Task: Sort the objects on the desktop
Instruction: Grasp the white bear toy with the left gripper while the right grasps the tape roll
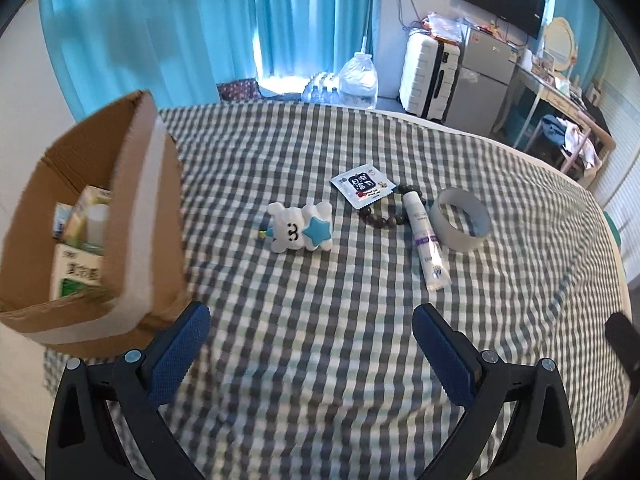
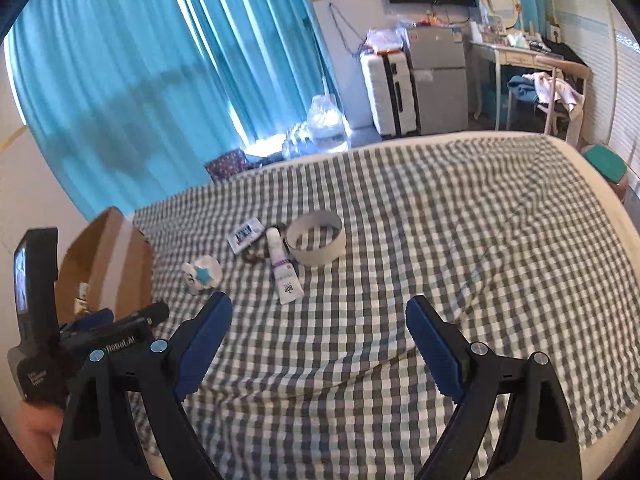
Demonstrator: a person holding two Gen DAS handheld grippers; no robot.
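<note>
On the checked cloth lie a white plush bear with a blue star (image 1: 299, 229) (image 2: 203, 275), a printed sachet (image 1: 363, 185) (image 2: 246, 235), a dark bead bracelet (image 1: 378, 216) (image 2: 253, 255), a white tube (image 1: 427, 241) (image 2: 283, 271) and a grey tape ring (image 1: 460, 218) (image 2: 316, 242). A cardboard box (image 1: 136, 216) (image 2: 106, 264) at the left holds cartons (image 1: 78, 276) and a small bottle. My left gripper (image 1: 311, 330) is open and empty, just right of the box. My right gripper (image 2: 319, 320) is open and empty, near the tube.
The cloth-covered table (image 1: 360, 360) ends in a curved edge at the far side and right. Beyond it are blue curtains, a water jug (image 1: 359, 80), a white suitcase (image 1: 429, 76), a small fridge and a desk. The left gripper's body (image 2: 108, 332) shows at the right view's lower left.
</note>
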